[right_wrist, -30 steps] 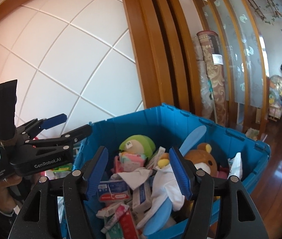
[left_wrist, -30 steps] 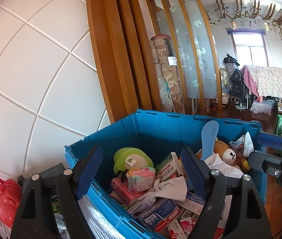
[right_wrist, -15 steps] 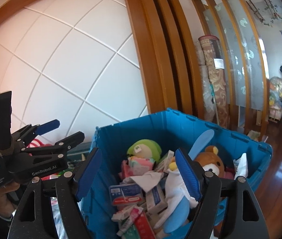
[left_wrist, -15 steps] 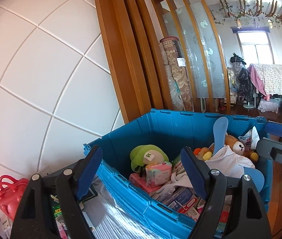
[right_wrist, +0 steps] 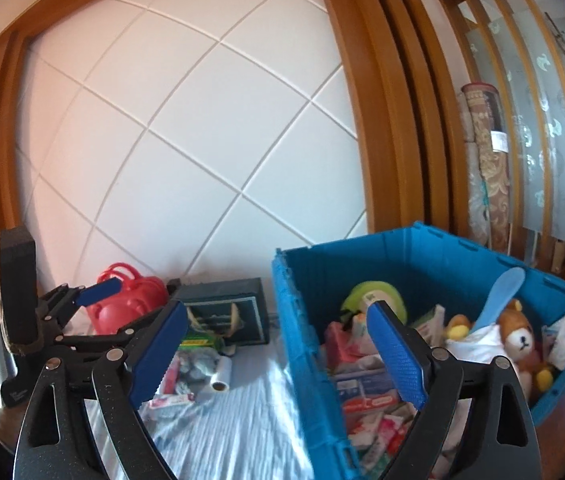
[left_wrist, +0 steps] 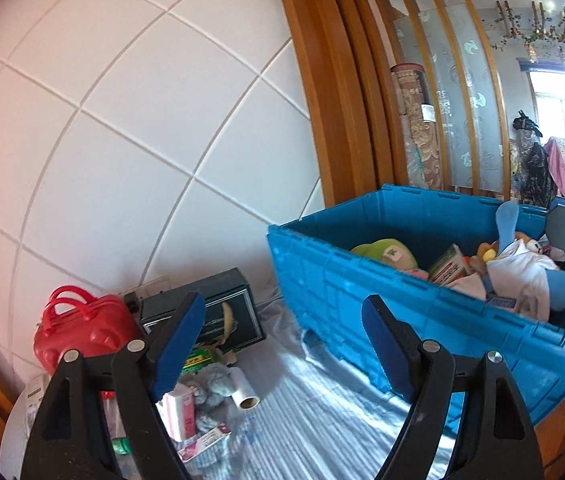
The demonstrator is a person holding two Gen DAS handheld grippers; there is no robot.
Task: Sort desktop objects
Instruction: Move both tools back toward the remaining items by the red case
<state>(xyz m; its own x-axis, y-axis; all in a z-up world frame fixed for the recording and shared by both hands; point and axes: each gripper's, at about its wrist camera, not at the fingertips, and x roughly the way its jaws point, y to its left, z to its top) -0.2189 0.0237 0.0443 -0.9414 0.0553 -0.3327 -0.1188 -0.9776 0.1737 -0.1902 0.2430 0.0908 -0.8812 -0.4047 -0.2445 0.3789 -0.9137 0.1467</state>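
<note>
The biggest thing before me is the blue crate (right_wrist: 434, 264), filling the right wrist view from 2 to 5 o'clock, heaped with sorted things. It stands on the striped cloth (left_wrist: 302, 420), which covers the desk at 6 o'clock in the left wrist view.

Next in size, at 9 o'clock on that cloth against the white panelled wall, sit the red toy case (left_wrist: 78, 328) and, just beside it, the dark box (left_wrist: 234, 312).

In the crate, the green plush (right_wrist: 374, 296) lies toward 1 o'clock of centre, the teddy bear (right_wrist: 520, 332) at 3 o'clock, with a blue paddle (right_wrist: 498, 296) tilted upward beside it.

My left tongs (left_wrist: 278, 344) are released, jaws wide, nothing between them; they hang over the cloth. My right tongs (right_wrist: 278, 356) are spreading wider at this moment, also empty, one pad over the cloth and the other over the crate.

Smallest, at 7 o'clock among loose packets on the cloth, are the white roll (left_wrist: 244, 394) and a pink pack (left_wrist: 180, 412).
</note>
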